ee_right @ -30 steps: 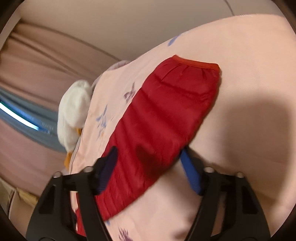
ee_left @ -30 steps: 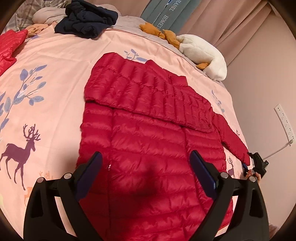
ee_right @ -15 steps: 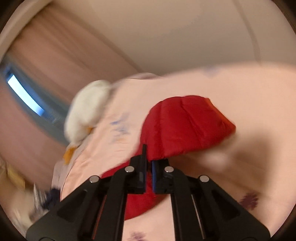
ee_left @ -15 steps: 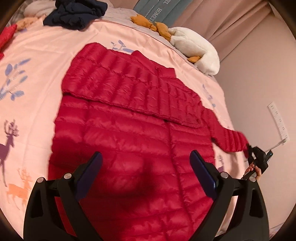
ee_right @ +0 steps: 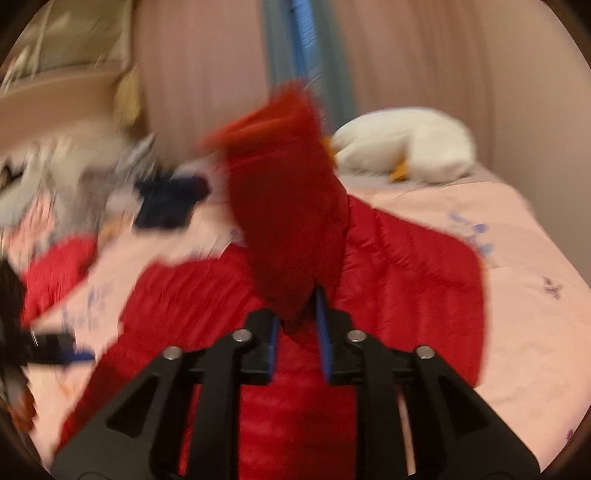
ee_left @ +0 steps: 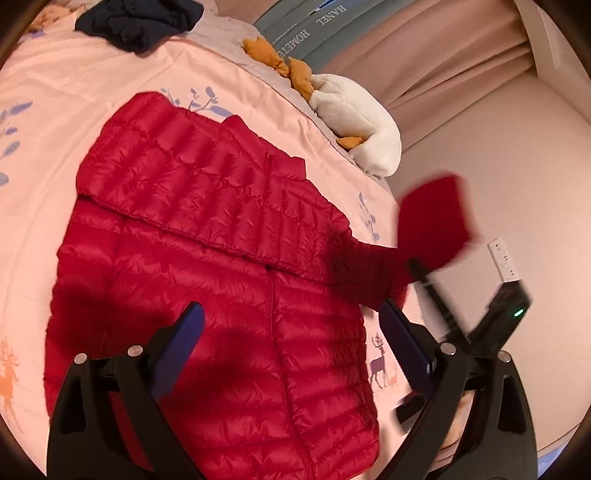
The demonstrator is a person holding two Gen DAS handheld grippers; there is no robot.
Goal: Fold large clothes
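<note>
A red quilted puffer jacket (ee_left: 207, 229) lies flat on the pink bedspread (ee_left: 55, 110), its far sleeve folded across the chest. My left gripper (ee_left: 291, 314) hovers open over the jacket's lower body, nothing between its fingers. My right gripper (ee_right: 297, 314) has the cuff end of the other sleeve (ee_right: 288, 221) pinched between its blue pads while the jaws are opening. The sleeve stands up, blurred, above the jacket body (ee_right: 406, 277). In the left wrist view the raised sleeve (ee_left: 432, 221) hangs at the bed's right side above the blurred right gripper (ee_left: 417, 266).
A white plush goose (ee_left: 362, 118) lies at the bed's far right corner, near orange plush pieces (ee_left: 280, 59). A dark navy garment (ee_left: 140, 18) is heaped at the far end. Another red garment (ee_right: 55, 273) lies left. A power strip (ee_left: 504, 258) hangs on the wall.
The right gripper shut on the sleeve's cuff, rolled, and swung it up off the bed toward the jacket body. The left gripper stayed open and drifted slightly over the jacket.
</note>
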